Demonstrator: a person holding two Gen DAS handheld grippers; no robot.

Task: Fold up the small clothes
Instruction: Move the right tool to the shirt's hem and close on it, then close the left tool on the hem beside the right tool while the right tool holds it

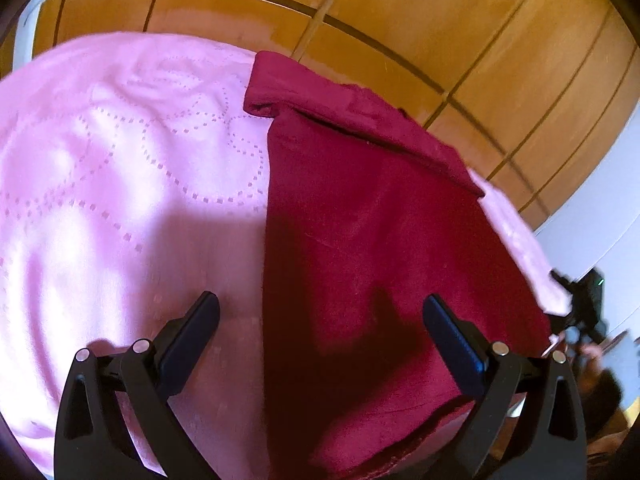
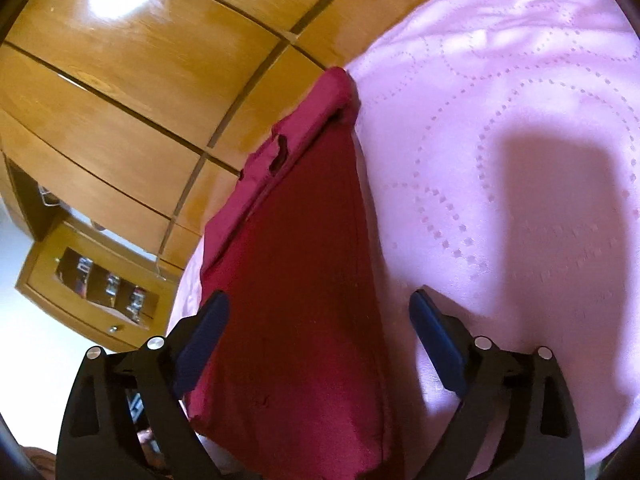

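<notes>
We hold our left gripper (image 1: 320,320) wide, gripping nothing, above the dark red garment (image 1: 360,240), which lies folded on the pink bedspread (image 1: 120,160) toward three o'clock. Our right gripper (image 2: 320,312) is wide too; the garment (image 2: 296,300) lies between its fingers, unpinched.

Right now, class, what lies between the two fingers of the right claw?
In the right wrist view, the dark red garment lies between the fingers of the open right claw, with pink bedspread beside it.

Glossy wooden wardrobe panels (image 2: 132,80) — pink quilted bedspread (image 1: 120,168) in front.
</notes>
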